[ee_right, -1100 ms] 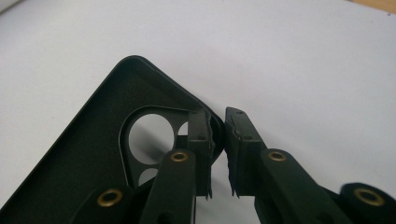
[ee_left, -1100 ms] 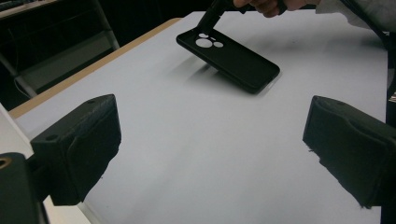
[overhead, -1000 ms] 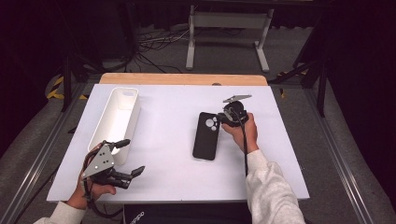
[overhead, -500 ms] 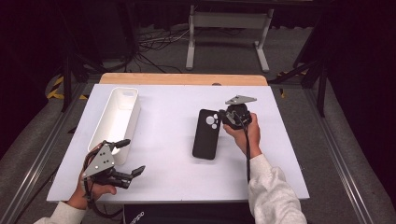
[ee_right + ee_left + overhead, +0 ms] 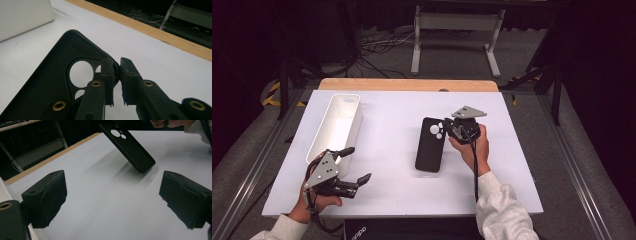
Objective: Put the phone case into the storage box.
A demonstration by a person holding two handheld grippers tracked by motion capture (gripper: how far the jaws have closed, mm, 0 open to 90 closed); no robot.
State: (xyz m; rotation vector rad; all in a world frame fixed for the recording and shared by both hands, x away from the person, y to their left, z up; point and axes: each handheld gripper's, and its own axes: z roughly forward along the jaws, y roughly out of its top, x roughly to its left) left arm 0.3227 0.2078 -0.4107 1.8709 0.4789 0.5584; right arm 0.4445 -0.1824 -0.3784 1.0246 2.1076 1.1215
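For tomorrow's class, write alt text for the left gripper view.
A black phone case tilts above the white table, its camera end raised by the right tool, its lower end near the surface. The left tool frames it, jaws wide apart.

Bright overhead light on the table, dark surroundings, soft shadows, slight blur.

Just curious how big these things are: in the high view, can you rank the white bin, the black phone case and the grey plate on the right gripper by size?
1. white bin, clearly largest.
2. black phone case, about half the bin's length.
3. grey plate on the right gripper, smallest.
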